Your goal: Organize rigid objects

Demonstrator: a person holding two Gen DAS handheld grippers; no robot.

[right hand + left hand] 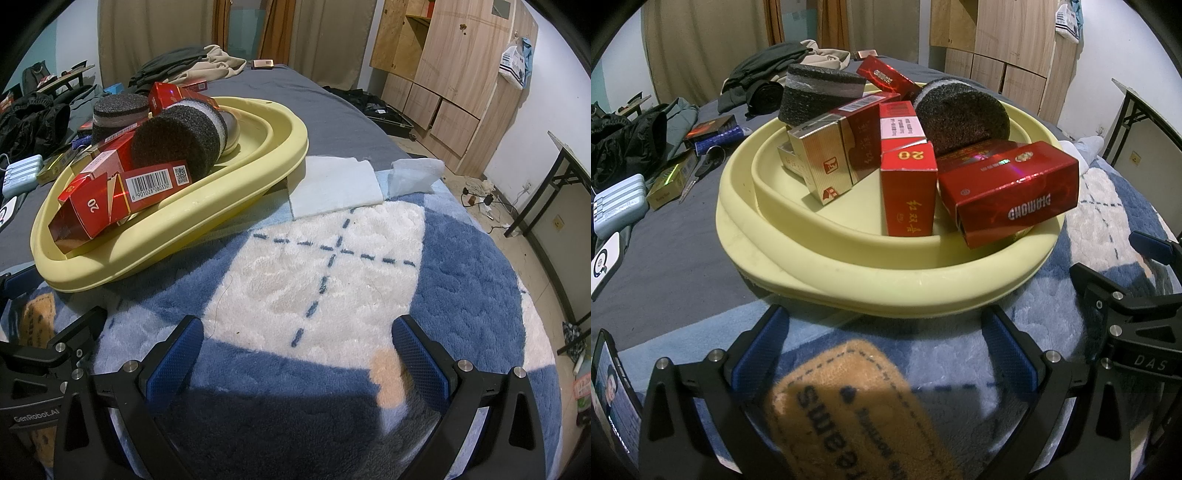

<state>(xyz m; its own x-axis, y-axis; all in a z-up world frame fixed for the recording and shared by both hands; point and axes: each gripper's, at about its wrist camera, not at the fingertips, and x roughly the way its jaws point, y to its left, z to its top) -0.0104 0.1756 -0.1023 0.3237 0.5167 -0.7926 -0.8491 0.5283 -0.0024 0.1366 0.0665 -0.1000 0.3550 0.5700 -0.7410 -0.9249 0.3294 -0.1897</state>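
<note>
Setting: a bedroom in a home. Evidence: a bed [332, 107] with a grey sheet fills the centre of the right wrist view, overlaid at 6 o'clock by a blue-and-white plush blanket [332, 266]. Loose clothing [184, 62] lies heaped at 11 o'clock. A wooden wardrobe [450, 66] with drawers stands against the wall at 1 o'clock. Beige curtains [155, 33] hang at 12 o'clock. A folding table [554, 184] stands at 3 o'clock, with cables on the floor nearby.
</note>
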